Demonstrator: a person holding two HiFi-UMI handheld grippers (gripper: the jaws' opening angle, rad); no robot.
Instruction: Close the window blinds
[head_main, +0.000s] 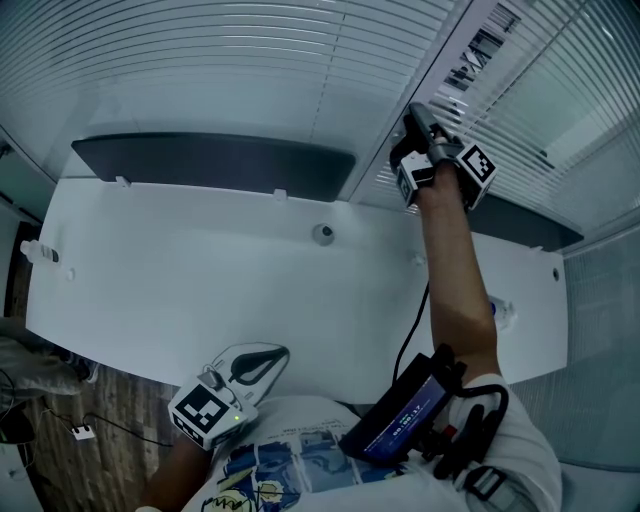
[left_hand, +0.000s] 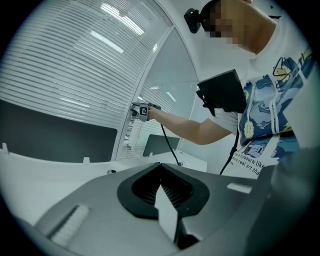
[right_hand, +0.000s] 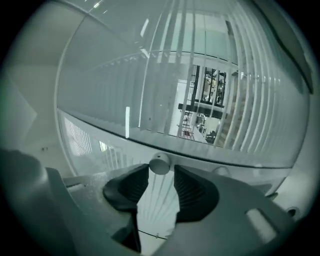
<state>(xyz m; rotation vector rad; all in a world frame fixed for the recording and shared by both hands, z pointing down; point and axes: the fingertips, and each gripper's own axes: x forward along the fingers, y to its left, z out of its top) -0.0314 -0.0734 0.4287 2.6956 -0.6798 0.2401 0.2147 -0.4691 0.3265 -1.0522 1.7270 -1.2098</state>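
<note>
White slatted blinds (head_main: 200, 60) cover the window ahead, and a second set (head_main: 530, 70) hangs to the right of a white frame post. My right gripper (head_main: 415, 115) is raised to that post at the edge of the right-hand blinds. In the right gripper view its jaws (right_hand: 161, 167) stand open with a small white round knob (right_hand: 159, 163) between the tips, and rolled slats (right_hand: 250, 100) lie beyond. My left gripper (head_main: 280, 353) hangs low by the person's body, shut and empty. Its tips (left_hand: 161, 165) meet in the left gripper view.
A white desk (head_main: 200, 270) runs under the window, with a dark panel (head_main: 210, 165) along its back and a round grommet (head_main: 323, 233). A small white object (head_main: 35, 250) sits at its left end. A black device (head_main: 400, 410) and cable hang by the right arm.
</note>
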